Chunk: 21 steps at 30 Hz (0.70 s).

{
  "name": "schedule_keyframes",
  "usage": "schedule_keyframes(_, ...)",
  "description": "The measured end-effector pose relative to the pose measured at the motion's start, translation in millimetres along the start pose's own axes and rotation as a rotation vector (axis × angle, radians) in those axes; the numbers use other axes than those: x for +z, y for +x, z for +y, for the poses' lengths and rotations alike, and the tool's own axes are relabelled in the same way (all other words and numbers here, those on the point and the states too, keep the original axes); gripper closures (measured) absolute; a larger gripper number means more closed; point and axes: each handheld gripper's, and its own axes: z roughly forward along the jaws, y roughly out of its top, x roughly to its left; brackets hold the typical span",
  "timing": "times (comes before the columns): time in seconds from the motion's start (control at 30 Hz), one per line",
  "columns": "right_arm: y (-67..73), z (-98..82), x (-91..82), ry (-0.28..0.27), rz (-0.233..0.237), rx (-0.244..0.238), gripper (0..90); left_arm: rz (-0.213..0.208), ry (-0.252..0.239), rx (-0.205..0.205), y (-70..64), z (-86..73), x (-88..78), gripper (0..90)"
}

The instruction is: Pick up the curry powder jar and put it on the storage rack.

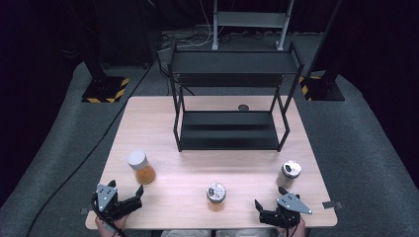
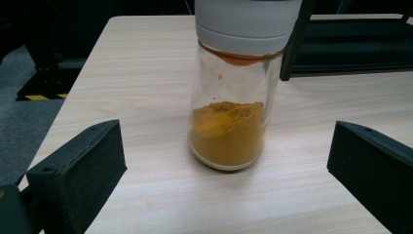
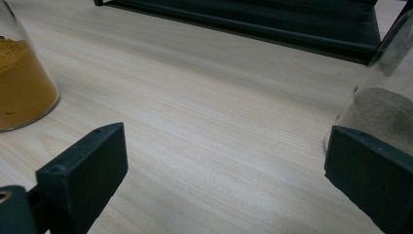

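Note:
Three spice jars stand on the wooden table (image 1: 163, 128). A white-lidded jar of orange powder (image 1: 141, 168) is at the front left, and my left gripper (image 1: 127, 188) stands open just before it. In the left gripper view that jar (image 2: 228, 131) rises ahead between the wide-apart jaws, untouched. A silver-lidded jar (image 1: 216, 192) stands at the front middle, another (image 1: 290, 173) at the right. My right gripper (image 1: 269, 198) is open near the front right edge. Its view has bare wood between the jaws, a jar of ochre powder (image 3: 19, 92) at the left and one of grey powder (image 3: 384, 117) behind the right jaw.
A black two-shelf metal rack (image 1: 230, 129) stands on the far half of the table, both shelves bare. A small dark round spot (image 1: 243, 107) lies behind it. Black stands with yellow-striped feet (image 1: 104, 90) and cables are on the grey floor beyond.

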Motion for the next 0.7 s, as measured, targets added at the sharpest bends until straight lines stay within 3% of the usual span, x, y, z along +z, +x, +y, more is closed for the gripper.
schedule_keyframes(0.7, -1.7, 4.9, 3.3, 0.027, 0.013, -0.009, 0.2, -0.004, 0.004, -0.006, -4.6, 13.3, 20.4, 0.0)
